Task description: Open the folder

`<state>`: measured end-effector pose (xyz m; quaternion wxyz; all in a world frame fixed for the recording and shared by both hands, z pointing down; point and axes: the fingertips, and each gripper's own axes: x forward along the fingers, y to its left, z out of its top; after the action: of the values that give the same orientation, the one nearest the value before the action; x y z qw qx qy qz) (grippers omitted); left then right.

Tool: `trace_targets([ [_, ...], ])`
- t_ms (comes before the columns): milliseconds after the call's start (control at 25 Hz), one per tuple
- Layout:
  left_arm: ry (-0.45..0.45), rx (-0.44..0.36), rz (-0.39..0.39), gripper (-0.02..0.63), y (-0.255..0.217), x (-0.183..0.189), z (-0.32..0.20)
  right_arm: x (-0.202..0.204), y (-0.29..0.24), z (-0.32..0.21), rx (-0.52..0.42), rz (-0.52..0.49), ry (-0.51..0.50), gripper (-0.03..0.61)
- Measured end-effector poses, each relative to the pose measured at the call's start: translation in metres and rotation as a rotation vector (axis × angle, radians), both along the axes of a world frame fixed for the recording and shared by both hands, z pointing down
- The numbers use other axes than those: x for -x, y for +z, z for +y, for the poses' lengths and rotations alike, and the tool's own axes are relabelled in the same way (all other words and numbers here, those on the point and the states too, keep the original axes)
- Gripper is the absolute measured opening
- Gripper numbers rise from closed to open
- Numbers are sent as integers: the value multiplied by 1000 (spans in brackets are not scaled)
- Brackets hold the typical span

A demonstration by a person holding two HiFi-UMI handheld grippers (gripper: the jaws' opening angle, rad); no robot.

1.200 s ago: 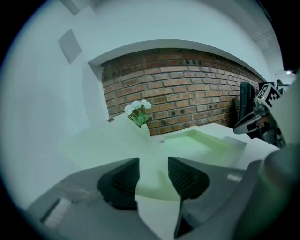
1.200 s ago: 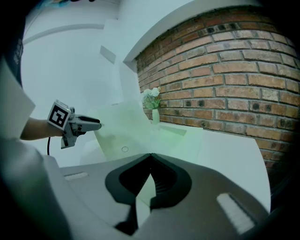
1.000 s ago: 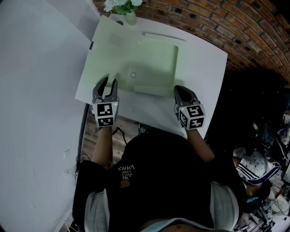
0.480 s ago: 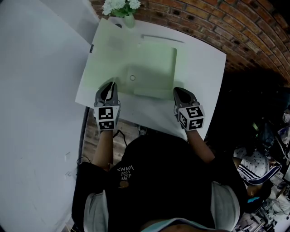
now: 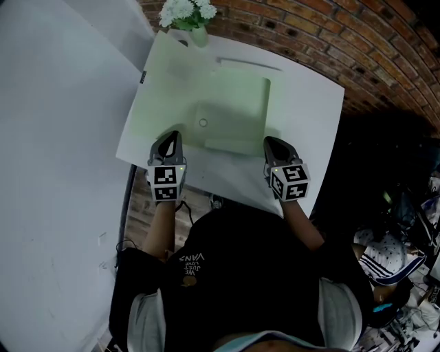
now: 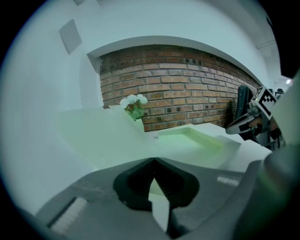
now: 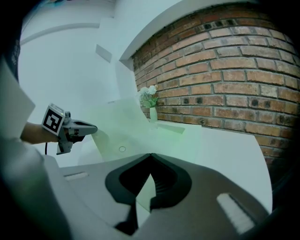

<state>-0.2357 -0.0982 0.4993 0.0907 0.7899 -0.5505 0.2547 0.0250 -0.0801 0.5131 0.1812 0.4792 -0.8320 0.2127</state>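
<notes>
The pale green folder (image 5: 234,103) lies open on the white table (image 5: 309,117). Its cover flap (image 5: 161,89) is spread flat to the left, and a small round snap (image 5: 203,123) shows near the fold. My left gripper (image 5: 170,137) sits at the flap's near edge. Its jaws have just been closing and now meet, with nothing visible between them (image 6: 153,160). My right gripper (image 5: 273,143) rests by the folder's near right corner, its jaws also shut and holding nothing (image 7: 150,154). In the right gripper view, the left gripper (image 7: 89,127) hovers over the flap (image 7: 122,126).
A small vase of white flowers (image 5: 187,14) stands at the table's far edge, just behind the folder. A brick wall (image 5: 330,41) runs behind the table and a white wall closes the left side. Clutter lies on the floor at the right (image 5: 399,234).
The left gripper's jaws stood open a second ago and are shut now. The right gripper has kept still.
</notes>
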Motion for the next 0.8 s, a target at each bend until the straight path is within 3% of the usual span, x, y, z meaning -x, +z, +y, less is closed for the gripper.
trace_targets([
  [800, 3, 14, 18, 2, 3, -5, 4, -2, 1, 2, -4, 48, 6, -3],
])
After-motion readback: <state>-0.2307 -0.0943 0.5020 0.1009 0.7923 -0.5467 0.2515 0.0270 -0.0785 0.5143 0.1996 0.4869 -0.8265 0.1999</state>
